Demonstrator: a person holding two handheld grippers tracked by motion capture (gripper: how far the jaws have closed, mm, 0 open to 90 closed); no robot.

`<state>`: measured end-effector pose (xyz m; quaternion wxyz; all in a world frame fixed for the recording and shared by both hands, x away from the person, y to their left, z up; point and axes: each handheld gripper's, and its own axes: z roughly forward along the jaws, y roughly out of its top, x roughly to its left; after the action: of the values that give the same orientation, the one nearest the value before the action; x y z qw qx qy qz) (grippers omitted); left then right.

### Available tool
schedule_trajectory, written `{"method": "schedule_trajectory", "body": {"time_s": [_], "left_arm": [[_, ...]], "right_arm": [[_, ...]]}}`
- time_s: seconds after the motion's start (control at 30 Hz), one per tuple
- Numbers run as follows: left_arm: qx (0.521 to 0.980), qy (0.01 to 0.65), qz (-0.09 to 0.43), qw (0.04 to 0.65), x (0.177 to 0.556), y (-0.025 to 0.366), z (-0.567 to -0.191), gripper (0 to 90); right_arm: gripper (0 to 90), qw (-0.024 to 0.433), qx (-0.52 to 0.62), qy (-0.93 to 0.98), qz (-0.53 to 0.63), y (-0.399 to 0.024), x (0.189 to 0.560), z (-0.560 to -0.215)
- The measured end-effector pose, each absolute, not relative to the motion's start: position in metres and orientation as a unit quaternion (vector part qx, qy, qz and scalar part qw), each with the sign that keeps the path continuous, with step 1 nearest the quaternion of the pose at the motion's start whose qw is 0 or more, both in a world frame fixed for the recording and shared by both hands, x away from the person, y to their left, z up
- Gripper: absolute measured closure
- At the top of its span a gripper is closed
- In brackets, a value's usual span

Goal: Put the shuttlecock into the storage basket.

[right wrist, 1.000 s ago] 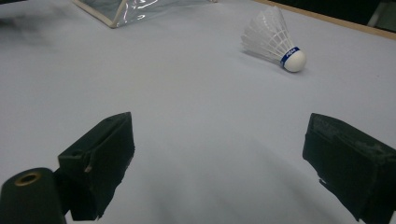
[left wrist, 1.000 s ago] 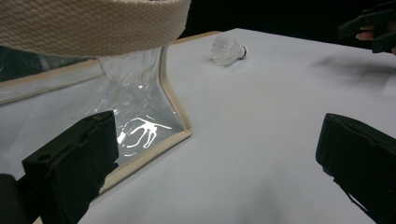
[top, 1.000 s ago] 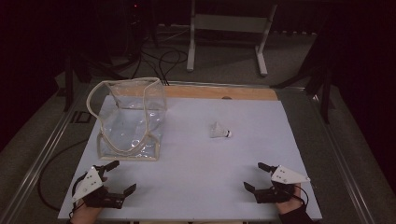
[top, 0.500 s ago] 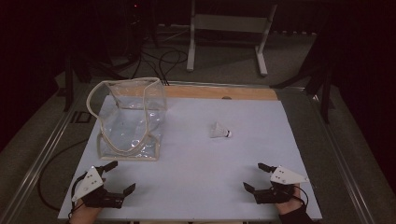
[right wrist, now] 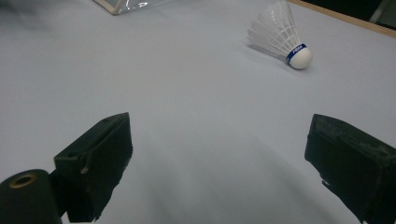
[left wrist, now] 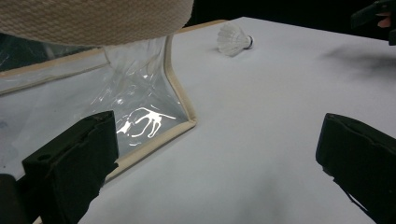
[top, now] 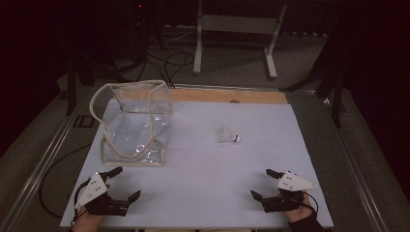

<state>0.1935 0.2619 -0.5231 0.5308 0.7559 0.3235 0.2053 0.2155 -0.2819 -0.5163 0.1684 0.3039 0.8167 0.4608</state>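
Note:
A white shuttlecock [top: 227,135] lies on its side in the middle right of the pale table [top: 208,164]; it also shows as the shuttlecock [right wrist: 281,35] with a blue band and as the shuttlecock [left wrist: 233,39] far off. A clear plastic bag [top: 135,125] with beige trim stands open at the left, its corner near the bag [left wrist: 140,112] edge. My left gripper [top: 121,183] rests open at the front left, nothing between its jaws. My right gripper [top: 263,183] rests open at the front right, jaws wide and empty.
A wooden strip [top: 227,95] runs along the table's far edge. Beyond it stand a metal stand [top: 237,29] and cables [top: 159,63] on the dark floor. A rail [top: 43,159] borders the table's left side.

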Motion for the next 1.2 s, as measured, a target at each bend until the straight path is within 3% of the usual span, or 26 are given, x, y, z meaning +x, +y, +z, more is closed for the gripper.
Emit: {"method": "schedule_trajectory", "body": {"time_s": [1.2], "left_arm": [[0.757,0.32,0.204,0.533,0.194,0.261,-0.522,0.4]], "right_arm": [[7.2,0.197,0.274,0.824,0.455,-0.286,0.241,-0.443]]}}
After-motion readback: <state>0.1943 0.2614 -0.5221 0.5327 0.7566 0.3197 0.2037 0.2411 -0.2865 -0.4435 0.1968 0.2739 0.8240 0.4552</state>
